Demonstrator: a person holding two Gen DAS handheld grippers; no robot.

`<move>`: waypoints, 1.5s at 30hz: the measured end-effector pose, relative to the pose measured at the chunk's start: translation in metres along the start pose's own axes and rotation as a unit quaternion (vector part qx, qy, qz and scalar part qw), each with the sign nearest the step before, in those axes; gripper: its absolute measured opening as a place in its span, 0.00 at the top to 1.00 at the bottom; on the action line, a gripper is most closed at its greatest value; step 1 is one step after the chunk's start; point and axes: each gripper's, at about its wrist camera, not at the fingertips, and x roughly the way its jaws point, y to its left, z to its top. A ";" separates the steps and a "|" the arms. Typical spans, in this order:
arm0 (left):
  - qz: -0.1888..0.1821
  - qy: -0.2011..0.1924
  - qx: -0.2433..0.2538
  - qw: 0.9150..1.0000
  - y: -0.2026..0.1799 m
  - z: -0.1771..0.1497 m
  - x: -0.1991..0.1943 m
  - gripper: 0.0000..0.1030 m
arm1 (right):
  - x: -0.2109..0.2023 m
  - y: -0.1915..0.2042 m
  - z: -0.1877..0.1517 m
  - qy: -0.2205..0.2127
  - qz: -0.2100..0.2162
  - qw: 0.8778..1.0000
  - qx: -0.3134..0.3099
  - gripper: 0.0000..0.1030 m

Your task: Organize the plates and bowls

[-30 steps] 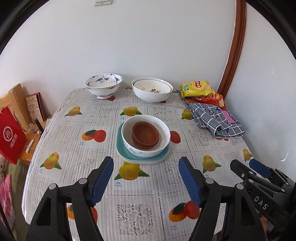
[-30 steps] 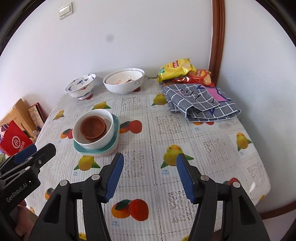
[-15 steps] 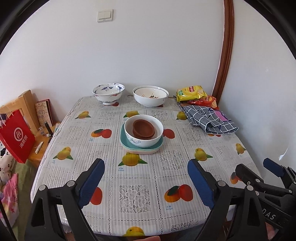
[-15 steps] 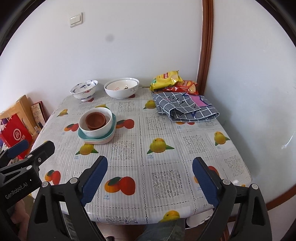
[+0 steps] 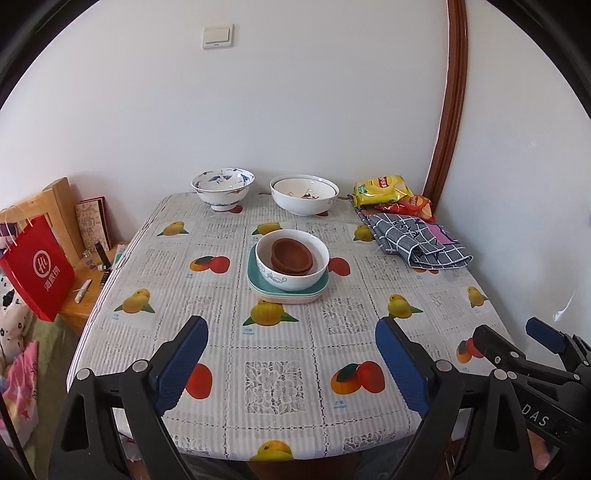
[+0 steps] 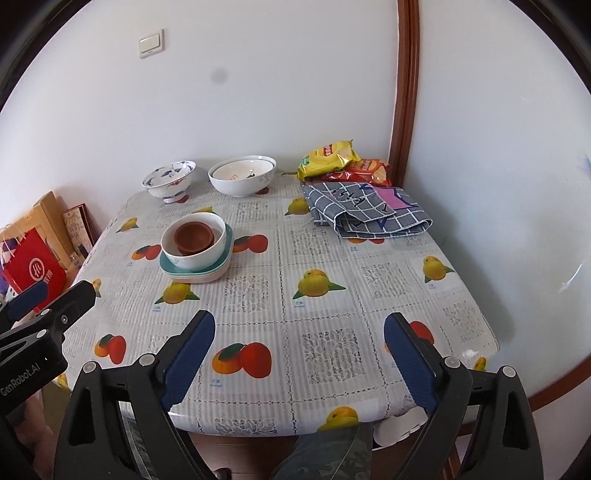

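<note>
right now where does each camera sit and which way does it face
Left wrist: on the left hand-held gripper, facing down over the table to the stacked dishes; its open fingers and the right hand-held gripper show.
Right wrist: on the right hand-held gripper, same way; the left one shows.
Shared: dishes, wall.

A table covered in a fruit-print cloth stands in a corner of white walls, where a brown wooden trim runs up and a light switch is mounted. Beside it, a low wooden stand bears a red paper bag, in even daylight.
</note>
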 end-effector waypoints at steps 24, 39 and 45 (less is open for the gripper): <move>-0.001 0.003 0.001 1.000 0.006 0.001 -0.002 0.11 | -0.005 0.004 0.004 -0.005 -0.009 1.000 0.008 0.11; 0.000 0.003 0.002 1.000 0.006 0.000 -0.001 0.11 | -0.007 0.002 0.005 -0.005 -0.014 1.000 0.012 0.11; 0.000 0.003 0.002 1.000 0.007 0.000 -0.001 0.11 | -0.008 0.003 0.004 -0.005 -0.015 1.000 0.012 0.11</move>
